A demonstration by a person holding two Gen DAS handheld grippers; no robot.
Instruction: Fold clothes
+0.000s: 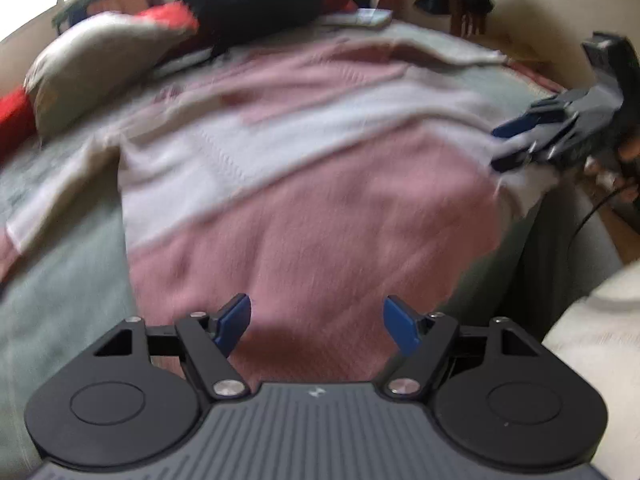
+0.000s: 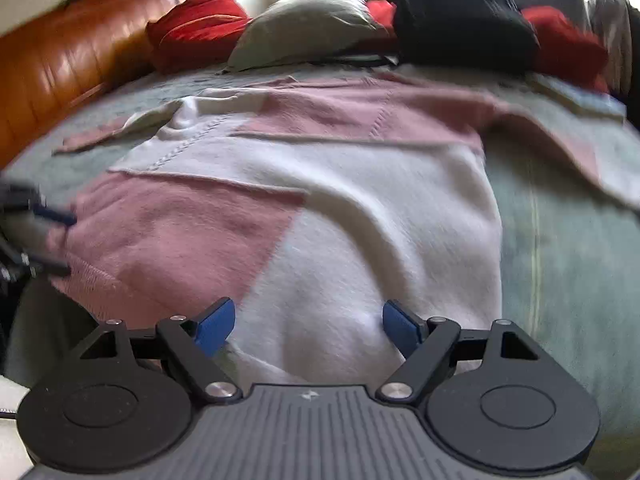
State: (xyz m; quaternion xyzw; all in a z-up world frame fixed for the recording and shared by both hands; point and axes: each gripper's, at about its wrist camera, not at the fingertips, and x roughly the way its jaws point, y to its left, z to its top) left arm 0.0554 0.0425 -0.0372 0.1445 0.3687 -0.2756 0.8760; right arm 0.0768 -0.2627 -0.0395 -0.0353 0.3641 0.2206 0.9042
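The pink-and-white sweater is spread flat on the bed, seemingly unfolded; left gripper and right gripper are held apart, empty.

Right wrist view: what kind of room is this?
Probably a bedroom: the sweater lies on a bed with pillows at its head and a padded brown headboard along one side.
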